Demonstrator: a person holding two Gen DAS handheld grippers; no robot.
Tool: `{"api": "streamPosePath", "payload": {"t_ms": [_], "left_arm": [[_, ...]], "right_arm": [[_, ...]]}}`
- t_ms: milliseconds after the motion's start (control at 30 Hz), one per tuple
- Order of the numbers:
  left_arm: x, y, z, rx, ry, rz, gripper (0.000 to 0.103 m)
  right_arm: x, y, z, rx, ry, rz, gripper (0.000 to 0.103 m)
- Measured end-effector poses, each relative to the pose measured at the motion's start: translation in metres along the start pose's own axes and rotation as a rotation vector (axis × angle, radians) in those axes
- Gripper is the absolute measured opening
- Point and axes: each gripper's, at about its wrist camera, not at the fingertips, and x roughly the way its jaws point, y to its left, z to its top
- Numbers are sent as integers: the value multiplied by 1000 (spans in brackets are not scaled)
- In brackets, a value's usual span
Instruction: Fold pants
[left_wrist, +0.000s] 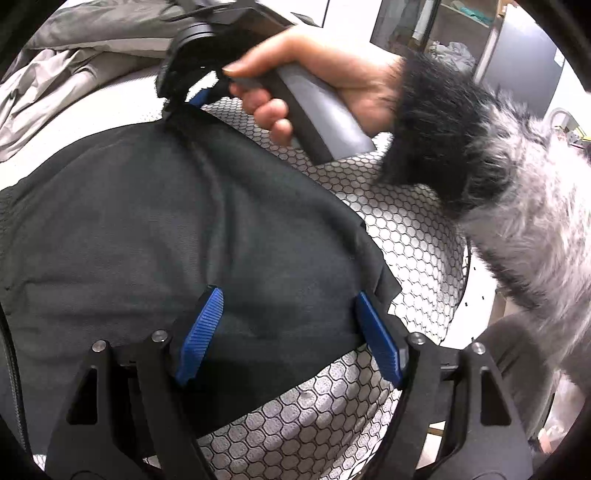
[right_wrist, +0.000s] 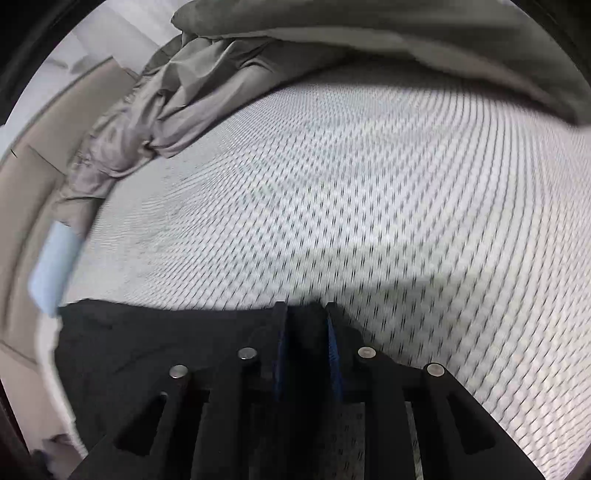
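The dark grey pants (left_wrist: 184, 240) lie spread on a bed with a hexagon-patterned cover (left_wrist: 406, 236). My left gripper (left_wrist: 286, 317) is open, its blue pads (left_wrist: 203, 332) standing wide apart just above the cloth near its lower edge. My right gripper (left_wrist: 192, 88) shows at the top of the left wrist view, held by a hand, shut on the far corner of the pants. In the right wrist view, the right gripper (right_wrist: 306, 332) is shut on dark pants fabric (right_wrist: 147, 350), which trails to the lower left.
A crumpled grey duvet (right_wrist: 221, 85) lies at the far side of the bed, also in the left wrist view (left_wrist: 55, 85). A furry grey-and-black sleeve (left_wrist: 498, 177) fills the right. A light blue object (right_wrist: 51, 262) sits at the bed's left edge.
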Motion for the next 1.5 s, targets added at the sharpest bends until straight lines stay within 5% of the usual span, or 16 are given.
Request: {"api": "streamPosePath", "payload": {"t_ms": [167, 367, 467, 667, 867, 1000, 1167, 1300, 1500], "left_arm": [[-13, 1, -4, 15, -31, -9, 75], [-28, 20, -7, -130, -72, -9, 76], [-16, 14, -9, -97, -37, 10, 77], [1, 12, -1, -29, 38, 60, 83], [10, 9, -7, 50, 62, 51, 90], [12, 14, -8, 54, 57, 28, 91], [11, 20, -10, 63, 58, 8, 91], [-2, 18, -14, 45, 34, -14, 91], [-28, 46, -18, -33, -10, -27, 91]], "right_arm": [[-50, -1, -31, 5, -9, 49, 41], [-99, -19, -136, 25, 31, 219, 42], [-95, -14, -157, -29, 72, 262, 42], [-64, 12, -124, -126, 125, 263, 41], [-16, 7, -66, -114, 156, 276, 22], [11, 7, -7, -81, 115, 199, 21], [19, -10, 27, -24, 72, 126, 22], [-11, -13, 8, 7, 41, 105, 26], [-72, -26, -100, 48, 51, 190, 25]]}}
